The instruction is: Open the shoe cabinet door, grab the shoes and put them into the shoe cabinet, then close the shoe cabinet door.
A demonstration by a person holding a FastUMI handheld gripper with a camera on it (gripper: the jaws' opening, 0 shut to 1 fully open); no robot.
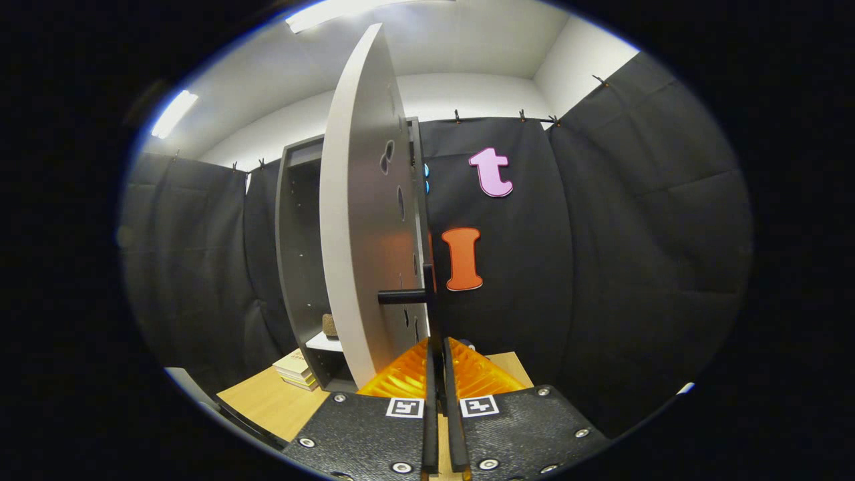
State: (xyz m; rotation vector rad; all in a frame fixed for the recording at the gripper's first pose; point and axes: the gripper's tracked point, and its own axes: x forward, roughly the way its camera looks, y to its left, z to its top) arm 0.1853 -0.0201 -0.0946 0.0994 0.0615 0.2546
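Observation:
The grey shoe cabinet [297,254] stands on a wooden table with its door [364,220] swung out, edge-on towards me. A black handle [427,297] sticks out of the door's face, and its upright bar runs down between my fingers. My gripper [437,347] is shut on that bar, with both pads pressed against it. A small brown thing [328,325] sits on a white shelf [324,343] low inside the cabinet; I cannot tell whether it is a shoe. The door hides the right part of the cabinet's inside.
A short stack of books [294,369] lies on the wooden table [267,401] against the cabinet's left foot. Black cloth walls close in behind and on both sides. The table's front edge runs at the lower left.

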